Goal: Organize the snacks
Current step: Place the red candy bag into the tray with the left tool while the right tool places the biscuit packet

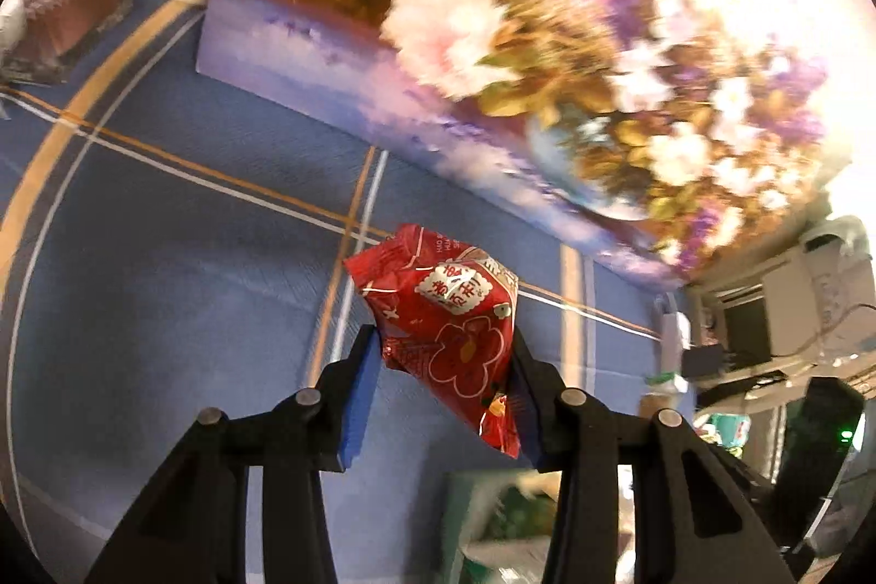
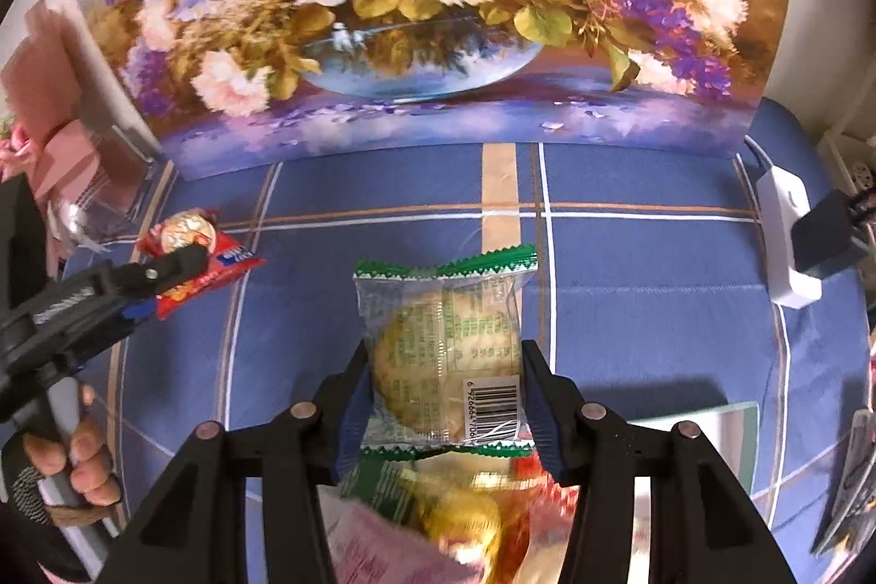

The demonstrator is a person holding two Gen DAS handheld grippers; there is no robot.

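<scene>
Snacks fill both our grippers: left gripper [image 1: 446, 359] pinches a red packet [image 1: 449, 337], right gripper [image 2: 444, 359] a green-edged biscuit [image 2: 446, 354]. Behind stands a flower painting [image 2: 416, 15]; more wrappers [image 2: 454, 518] lie below.

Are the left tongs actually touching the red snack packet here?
Touching. The left wrist view shows the left tongs with both pads pressed against the red snack packet, which hangs lifted above the blue tablecloth.

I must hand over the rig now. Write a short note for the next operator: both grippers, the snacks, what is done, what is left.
Left gripper: shut on the red snack packet, lifted above the blue plaid tablecloth.
Right gripper: shut on the green-edged clear biscuit packet, above more snacks at the near edge.
Done: both packets picked up.
Left: put both down; their target place is not clearly visible.
</scene>
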